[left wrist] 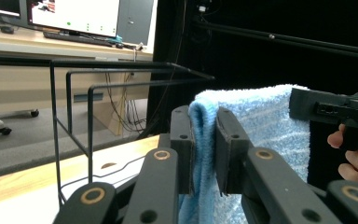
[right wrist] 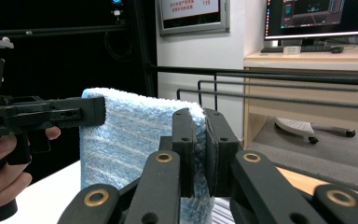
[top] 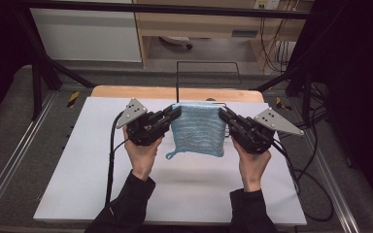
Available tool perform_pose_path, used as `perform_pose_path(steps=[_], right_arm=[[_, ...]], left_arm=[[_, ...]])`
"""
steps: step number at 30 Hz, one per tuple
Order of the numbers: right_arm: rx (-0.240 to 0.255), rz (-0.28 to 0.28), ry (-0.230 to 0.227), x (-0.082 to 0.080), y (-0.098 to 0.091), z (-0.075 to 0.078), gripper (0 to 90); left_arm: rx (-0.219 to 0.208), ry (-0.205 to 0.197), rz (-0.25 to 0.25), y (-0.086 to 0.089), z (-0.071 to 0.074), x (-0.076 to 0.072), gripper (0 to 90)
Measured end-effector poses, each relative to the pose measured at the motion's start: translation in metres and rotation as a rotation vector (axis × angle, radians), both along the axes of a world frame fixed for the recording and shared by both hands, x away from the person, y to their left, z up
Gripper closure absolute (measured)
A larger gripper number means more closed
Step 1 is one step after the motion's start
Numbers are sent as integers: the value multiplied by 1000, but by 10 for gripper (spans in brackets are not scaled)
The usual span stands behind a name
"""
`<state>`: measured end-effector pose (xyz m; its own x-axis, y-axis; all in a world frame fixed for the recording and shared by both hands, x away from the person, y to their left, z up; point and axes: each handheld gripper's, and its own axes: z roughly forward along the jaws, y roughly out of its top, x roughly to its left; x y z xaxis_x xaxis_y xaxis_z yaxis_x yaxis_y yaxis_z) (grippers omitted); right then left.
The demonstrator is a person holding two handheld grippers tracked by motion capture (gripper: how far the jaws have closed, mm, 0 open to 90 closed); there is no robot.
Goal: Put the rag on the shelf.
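Now towel (top: 197, 128) clamped between both fingers (left wrist: 182, 140)

Beyond the claws a wire rack (top: 207, 73) stands at the table's (top: 77, 160) far edge. Past it, grey floor (top: 213, 51), a wooden desk (right wrist: 307, 60) with monitors (right wrist: 314, 16), and dark curtains (top: 359, 73) either side.

The blue towel (left wrist: 261, 116) is running off the bottom edge of the left gripper view, so its lower hem is staying unseen there. The left claw (left wrist: 204, 149) is covering the pinched corner of cloth (the same is happening under the right claw (right wrist: 200, 149) in its own view). The wire rack (top: 206, 77) at the counter's (top: 102, 184) far edge is partly hiding behind the towel. The monitors' text is reading too small.
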<state>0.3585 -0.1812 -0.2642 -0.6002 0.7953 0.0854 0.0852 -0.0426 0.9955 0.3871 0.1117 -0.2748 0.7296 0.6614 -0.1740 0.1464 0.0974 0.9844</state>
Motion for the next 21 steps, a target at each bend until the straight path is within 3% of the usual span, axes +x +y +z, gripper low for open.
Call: perform_pose_path(steps=[21], right_arm=[[31,-43,-88,16,-5,41,845]], left_arm=[[-50,-50,-2,-10,46,22,787]])
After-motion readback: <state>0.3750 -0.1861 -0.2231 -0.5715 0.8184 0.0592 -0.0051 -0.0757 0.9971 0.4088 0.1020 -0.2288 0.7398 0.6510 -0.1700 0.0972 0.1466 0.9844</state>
